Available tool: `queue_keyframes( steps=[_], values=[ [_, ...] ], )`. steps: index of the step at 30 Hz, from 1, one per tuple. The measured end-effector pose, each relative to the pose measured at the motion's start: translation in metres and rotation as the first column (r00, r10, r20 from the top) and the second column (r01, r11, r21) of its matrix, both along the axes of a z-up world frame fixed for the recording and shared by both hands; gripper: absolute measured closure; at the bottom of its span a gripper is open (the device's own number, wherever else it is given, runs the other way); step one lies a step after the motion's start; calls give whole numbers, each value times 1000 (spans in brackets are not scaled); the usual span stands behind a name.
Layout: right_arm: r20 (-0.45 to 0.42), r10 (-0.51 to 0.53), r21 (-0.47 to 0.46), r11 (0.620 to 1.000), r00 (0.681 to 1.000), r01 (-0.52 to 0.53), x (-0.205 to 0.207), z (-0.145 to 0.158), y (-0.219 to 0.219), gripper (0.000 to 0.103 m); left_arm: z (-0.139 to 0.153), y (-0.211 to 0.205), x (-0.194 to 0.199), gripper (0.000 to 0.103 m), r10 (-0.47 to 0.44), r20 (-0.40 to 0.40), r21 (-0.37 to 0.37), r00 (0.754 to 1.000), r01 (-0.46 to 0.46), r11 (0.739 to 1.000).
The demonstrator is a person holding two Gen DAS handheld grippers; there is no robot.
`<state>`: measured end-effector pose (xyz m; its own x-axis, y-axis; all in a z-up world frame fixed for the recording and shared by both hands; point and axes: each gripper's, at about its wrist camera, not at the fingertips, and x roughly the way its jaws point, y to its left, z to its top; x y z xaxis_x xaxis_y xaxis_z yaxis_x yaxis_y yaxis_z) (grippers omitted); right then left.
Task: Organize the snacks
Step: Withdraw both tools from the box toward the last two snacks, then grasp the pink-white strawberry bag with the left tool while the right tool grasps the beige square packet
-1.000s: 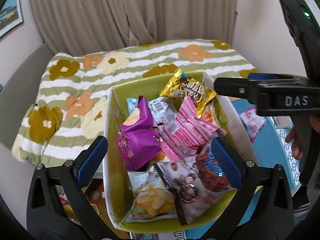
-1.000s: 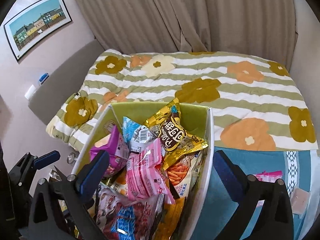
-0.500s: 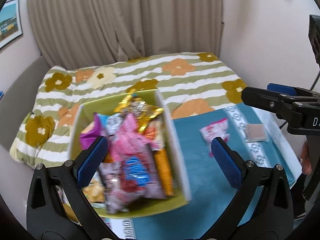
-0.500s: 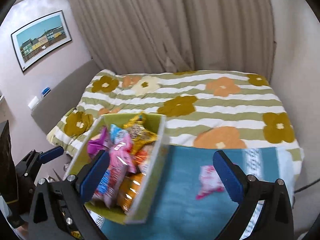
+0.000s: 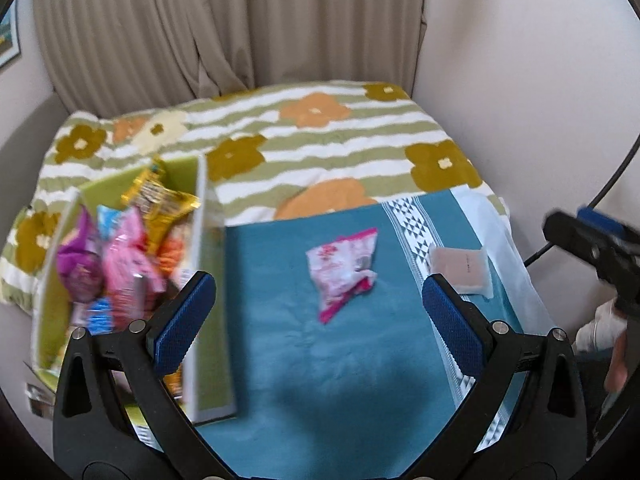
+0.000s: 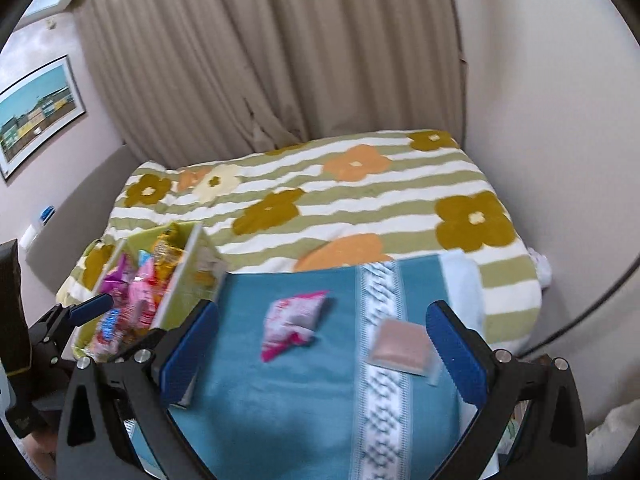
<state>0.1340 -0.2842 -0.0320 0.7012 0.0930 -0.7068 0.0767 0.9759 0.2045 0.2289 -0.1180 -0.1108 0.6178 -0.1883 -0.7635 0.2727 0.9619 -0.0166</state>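
Observation:
A green box (image 5: 208, 248) (image 6: 188, 276) full of several snack packets stands at the left of a teal cloth (image 5: 320, 360) (image 6: 280, 400). A pink snack packet (image 5: 344, 270) (image 6: 294, 322) lies on the cloth, right of the box. A flat brown packet (image 5: 460, 266) (image 6: 402, 346) lies further right on the cloth's patterned band. My left gripper (image 5: 318, 328) is open and empty, above the cloth near the pink packet. My right gripper (image 6: 320, 344) is open and empty, with the pink and brown packets between its fingers in view. Both views are blurred.
A striped flowered blanket (image 5: 320, 140) (image 6: 360, 200) covers the bed behind the cloth. Curtains and walls close in the back and right. A black cable (image 6: 592, 312) runs down the right wall. The right gripper shows at the right edge of the left wrist view (image 5: 600, 248).
Both views have swung right and pulled back from the box. The box has gone to the left; the teal cloth, pink packet and brown packet have come into the middle.

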Motion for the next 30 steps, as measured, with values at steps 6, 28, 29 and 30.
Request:
queue_keyframes(
  steps=[6, 28, 29, 30],
  values=[
    [-67, -71, 43, 996, 995, 74, 2, -48, -28, 0, -46, -23, 38, 1, 13, -90, -9, 996, -14, 1000],
    [-181, -256, -104, 965, 949, 240, 56, -176, -29, 0, -168, -47, 129, 11, -25, -309, 14, 951, 30, 999],
    [-185, -258, -108, 964, 948, 241, 58, -178, -29, 0, -171, -48, 131, 18, -32, -320, 13, 947, 38, 999],
    [-191, -264, -114, 963, 945, 246, 60, -180, -30, 0, -174, -49, 132, 22, -36, -329, 11, 943, 42, 999]
  ],
)
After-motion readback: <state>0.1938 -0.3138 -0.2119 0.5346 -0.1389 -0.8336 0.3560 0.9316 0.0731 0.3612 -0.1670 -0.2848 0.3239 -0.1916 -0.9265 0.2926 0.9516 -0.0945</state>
